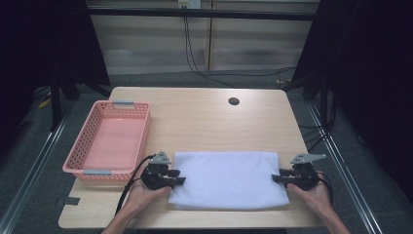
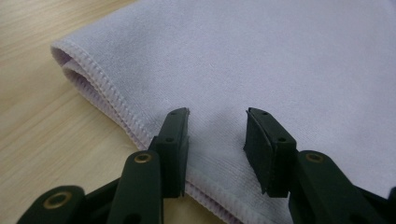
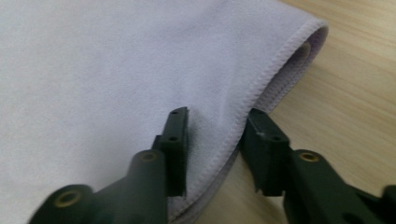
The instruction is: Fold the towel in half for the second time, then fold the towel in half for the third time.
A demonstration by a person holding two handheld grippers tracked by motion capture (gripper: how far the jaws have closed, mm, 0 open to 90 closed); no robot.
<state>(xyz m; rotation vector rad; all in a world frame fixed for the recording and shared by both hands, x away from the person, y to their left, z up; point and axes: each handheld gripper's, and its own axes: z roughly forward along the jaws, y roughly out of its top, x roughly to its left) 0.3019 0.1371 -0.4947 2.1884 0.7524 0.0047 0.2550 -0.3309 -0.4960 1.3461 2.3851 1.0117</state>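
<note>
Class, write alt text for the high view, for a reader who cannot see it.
A folded white towel lies near the front edge of a wooden table, with a hand-held left gripper at its left end and a right gripper at its right end. An empty pink basket sits at the table's left side.

No text, label, brand, number or sign can be read: not on the white cloth [image 1: 228, 179], not on the pink basket [image 1: 113, 141] (its grey clips are blank), not on the bench [image 1: 204, 122].
</note>
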